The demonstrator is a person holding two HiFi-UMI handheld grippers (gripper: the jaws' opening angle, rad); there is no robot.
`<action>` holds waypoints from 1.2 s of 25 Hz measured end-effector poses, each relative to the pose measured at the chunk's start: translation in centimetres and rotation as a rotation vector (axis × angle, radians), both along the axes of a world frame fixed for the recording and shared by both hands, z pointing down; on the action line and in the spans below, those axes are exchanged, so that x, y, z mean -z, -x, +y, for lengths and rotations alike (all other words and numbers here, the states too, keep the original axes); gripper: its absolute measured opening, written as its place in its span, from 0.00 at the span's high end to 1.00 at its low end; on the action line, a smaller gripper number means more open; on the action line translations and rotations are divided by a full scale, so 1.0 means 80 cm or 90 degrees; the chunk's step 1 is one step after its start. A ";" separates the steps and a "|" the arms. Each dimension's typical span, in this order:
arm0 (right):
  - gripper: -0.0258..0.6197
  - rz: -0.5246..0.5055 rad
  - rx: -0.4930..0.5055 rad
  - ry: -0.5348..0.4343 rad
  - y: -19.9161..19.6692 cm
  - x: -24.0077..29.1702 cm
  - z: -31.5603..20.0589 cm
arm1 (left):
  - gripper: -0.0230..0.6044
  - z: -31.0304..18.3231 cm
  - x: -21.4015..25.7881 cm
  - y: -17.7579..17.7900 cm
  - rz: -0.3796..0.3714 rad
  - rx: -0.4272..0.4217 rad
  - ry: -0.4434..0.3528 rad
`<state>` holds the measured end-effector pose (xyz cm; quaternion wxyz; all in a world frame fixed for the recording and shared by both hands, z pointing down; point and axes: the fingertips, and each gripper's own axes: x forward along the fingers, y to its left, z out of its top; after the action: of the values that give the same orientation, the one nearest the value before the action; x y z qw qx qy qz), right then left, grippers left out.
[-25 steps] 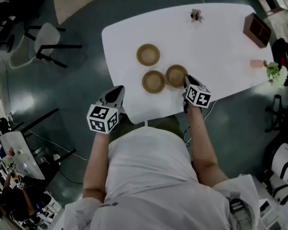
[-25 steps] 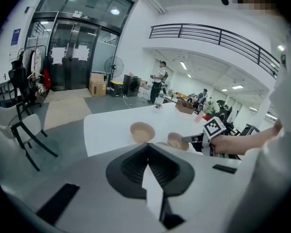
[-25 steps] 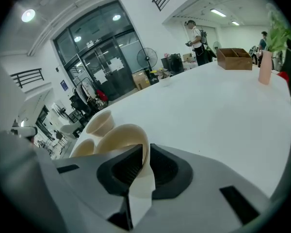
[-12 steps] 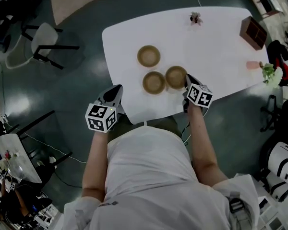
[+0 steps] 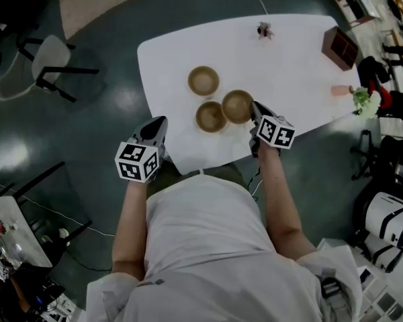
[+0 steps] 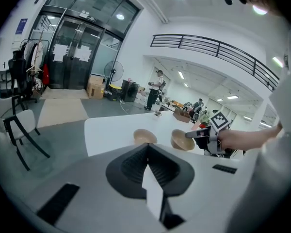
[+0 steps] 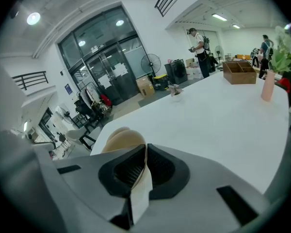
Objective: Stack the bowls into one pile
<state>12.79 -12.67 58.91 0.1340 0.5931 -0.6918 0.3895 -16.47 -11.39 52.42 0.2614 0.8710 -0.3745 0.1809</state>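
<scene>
The right claw pinches a bowl by its rim just off the table, the second bowl just to its left, nearer this hand than the left claw, which hangs pressed together, empty, off the near edge.

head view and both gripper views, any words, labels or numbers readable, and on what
No text can be read.
Black-and-white marker cubes: square patterns only, no letters.
Small blue wall sign: too small to read.
White sheets on the glass doors: blurred.
</scene>
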 end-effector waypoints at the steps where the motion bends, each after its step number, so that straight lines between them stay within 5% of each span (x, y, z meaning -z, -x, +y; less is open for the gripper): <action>1: 0.92 -0.001 0.006 0.001 0.007 0.002 0.000 | 0.96 -0.001 0.000 0.002 0.003 -0.001 0.000; 14: 0.92 -0.007 0.090 0.030 0.097 -0.010 0.009 | 0.96 -0.006 0.002 0.032 0.012 0.003 -0.002; 30: 0.91 0.016 0.110 0.073 0.111 -0.057 0.021 | 0.96 0.010 -0.007 0.056 0.000 0.028 0.016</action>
<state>3.92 -11.01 63.48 0.2093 0.5272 -0.7155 0.4079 -20.96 -10.58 52.95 0.2762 0.8594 -0.3910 0.1796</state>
